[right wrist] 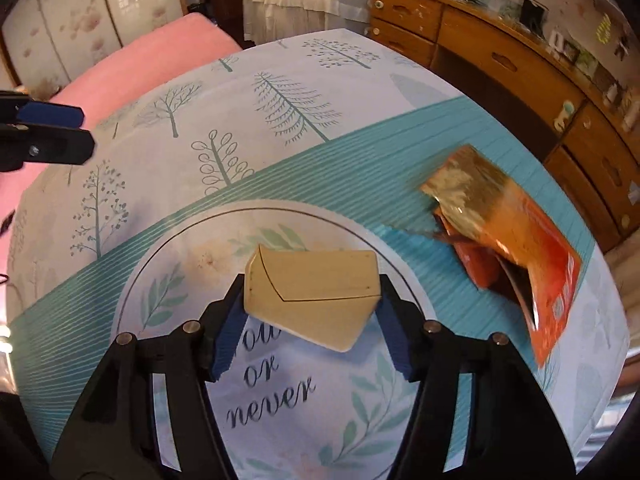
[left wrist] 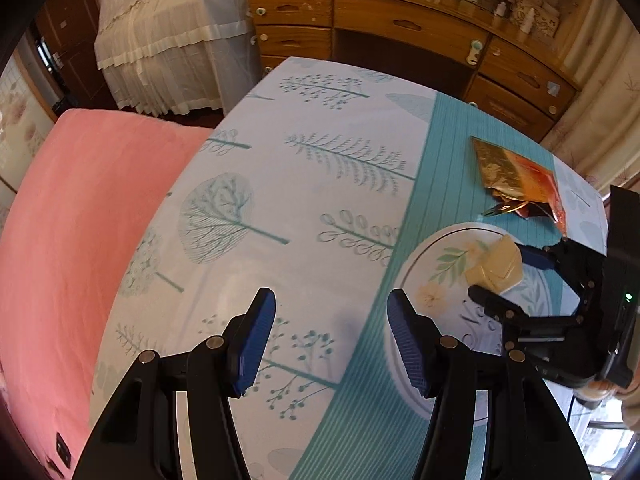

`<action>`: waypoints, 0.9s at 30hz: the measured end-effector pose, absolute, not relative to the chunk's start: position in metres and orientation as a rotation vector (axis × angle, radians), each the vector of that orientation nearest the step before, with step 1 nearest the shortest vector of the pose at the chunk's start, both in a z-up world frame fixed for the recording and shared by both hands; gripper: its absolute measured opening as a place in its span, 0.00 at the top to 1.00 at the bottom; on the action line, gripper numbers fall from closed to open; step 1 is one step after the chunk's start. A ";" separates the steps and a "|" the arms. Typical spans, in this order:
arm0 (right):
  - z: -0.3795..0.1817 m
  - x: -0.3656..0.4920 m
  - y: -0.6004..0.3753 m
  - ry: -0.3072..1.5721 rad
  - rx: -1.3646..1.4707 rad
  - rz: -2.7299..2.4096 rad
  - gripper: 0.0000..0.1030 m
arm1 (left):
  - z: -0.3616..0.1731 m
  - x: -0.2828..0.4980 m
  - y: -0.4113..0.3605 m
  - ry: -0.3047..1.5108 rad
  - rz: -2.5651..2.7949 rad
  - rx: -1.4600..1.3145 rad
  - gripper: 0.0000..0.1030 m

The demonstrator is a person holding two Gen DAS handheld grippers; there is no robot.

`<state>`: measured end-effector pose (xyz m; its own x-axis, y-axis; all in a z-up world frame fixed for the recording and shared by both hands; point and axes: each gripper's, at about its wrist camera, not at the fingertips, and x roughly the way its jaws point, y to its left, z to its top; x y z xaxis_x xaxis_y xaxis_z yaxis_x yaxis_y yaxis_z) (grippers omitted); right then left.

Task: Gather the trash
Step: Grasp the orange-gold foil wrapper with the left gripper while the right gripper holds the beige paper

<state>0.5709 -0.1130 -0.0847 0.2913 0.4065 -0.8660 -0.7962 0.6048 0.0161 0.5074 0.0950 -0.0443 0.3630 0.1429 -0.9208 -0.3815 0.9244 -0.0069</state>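
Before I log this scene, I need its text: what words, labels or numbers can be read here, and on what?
"...ou", "or", "never": script on the tablecloth, inside its round leaf print; the first word is partly hidden by the box.
Orange wrapper: print too blurred to read.
Box: no text visible.
Items on the dresser: too small to read.
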 end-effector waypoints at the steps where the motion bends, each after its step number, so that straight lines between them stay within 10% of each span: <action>1: -0.081 0.570 -0.120 0.976 -0.446 0.833 0.43 | -0.044 0.513 0.090 1.154 0.327 -0.230 0.42; 27: -0.036 0.605 -0.313 0.974 0.016 0.428 0.43 | -0.077 0.689 -0.037 1.195 -0.017 -0.617 0.42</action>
<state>0.6052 -0.3126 -0.0362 0.4859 0.3583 -0.7972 -0.3445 0.9168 0.2021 0.6891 -0.0374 -0.0767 0.3874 -0.3287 -0.8613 -0.3035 0.8368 -0.4558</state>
